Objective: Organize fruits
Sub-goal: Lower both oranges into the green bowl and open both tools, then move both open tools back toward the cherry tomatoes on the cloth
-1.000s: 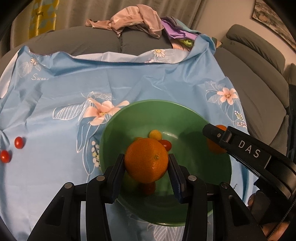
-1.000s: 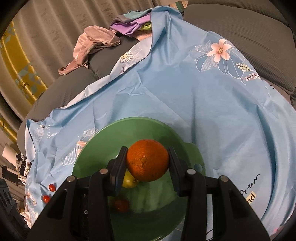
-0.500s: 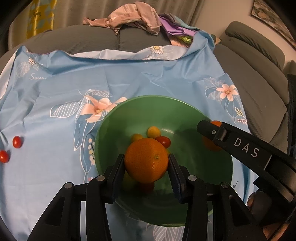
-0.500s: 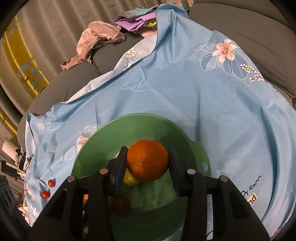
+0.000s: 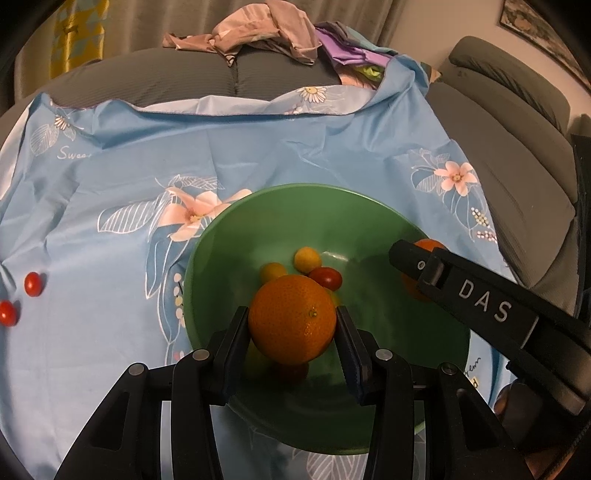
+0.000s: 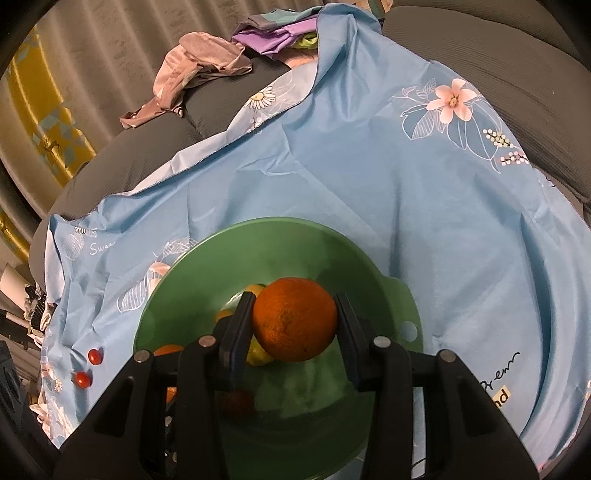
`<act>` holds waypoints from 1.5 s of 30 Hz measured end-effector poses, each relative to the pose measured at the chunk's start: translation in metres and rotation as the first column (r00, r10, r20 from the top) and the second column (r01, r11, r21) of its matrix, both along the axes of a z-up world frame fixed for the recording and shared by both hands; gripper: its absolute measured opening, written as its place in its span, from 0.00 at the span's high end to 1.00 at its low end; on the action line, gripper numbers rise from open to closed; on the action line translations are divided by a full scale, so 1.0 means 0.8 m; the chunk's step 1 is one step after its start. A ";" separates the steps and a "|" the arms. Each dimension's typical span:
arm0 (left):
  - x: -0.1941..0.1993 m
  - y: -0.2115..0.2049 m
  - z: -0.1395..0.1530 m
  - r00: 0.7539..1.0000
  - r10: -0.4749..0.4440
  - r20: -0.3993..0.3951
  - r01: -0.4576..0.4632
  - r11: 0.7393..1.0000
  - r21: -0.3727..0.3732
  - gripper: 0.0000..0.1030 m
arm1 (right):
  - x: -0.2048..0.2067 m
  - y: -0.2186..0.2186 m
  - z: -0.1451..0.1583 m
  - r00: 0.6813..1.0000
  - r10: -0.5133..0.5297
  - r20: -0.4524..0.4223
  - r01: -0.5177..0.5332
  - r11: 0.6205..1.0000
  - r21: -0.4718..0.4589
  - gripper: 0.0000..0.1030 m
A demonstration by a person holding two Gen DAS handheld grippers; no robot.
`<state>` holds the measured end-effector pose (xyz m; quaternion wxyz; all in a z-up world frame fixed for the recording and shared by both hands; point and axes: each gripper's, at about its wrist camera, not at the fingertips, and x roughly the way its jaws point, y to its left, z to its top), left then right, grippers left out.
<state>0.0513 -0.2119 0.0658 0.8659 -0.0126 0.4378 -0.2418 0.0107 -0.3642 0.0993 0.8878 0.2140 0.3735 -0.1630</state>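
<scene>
A grey ribbed-fabric sofa (image 5: 207, 79) carries a light blue flower-printed cloth (image 5: 258, 147) spread over its seat, on which rest a round green plastic bowl (image 5: 369, 218) and two small red cherry tomatoes (image 5: 32, 283).

Home living room: grey sofa (image 5: 517, 155), curtains (image 5: 147, 29), heaped clothes (image 5: 258, 33), framed picture (image 5: 535, 18) on wall.

Both wrist cameras are looking steeply down along their own fingers, close above the green bowl (image 5: 258, 221). The two views are sharing the bowl, the blue floral cloth (image 5: 258, 147) and the clothes pile (image 6: 199, 62). The left view is also catching the right gripper (image 5: 410, 258).
</scene>
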 end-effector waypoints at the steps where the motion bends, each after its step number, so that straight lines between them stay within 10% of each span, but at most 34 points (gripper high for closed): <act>1: -0.001 0.000 0.000 1.000 -0.001 0.001 0.001 1.000 0.001 0.56 | 0.000 0.000 0.000 1.000 0.001 -0.002 -0.001 1.000 -0.001 0.58; 45: -0.014 0.045 0.044 0.996 0.045 0.082 -0.044 0.999 -0.016 0.56 | -0.003 0.008 0.009 1.000 -0.007 0.012 0.007 1.000 -0.019 0.43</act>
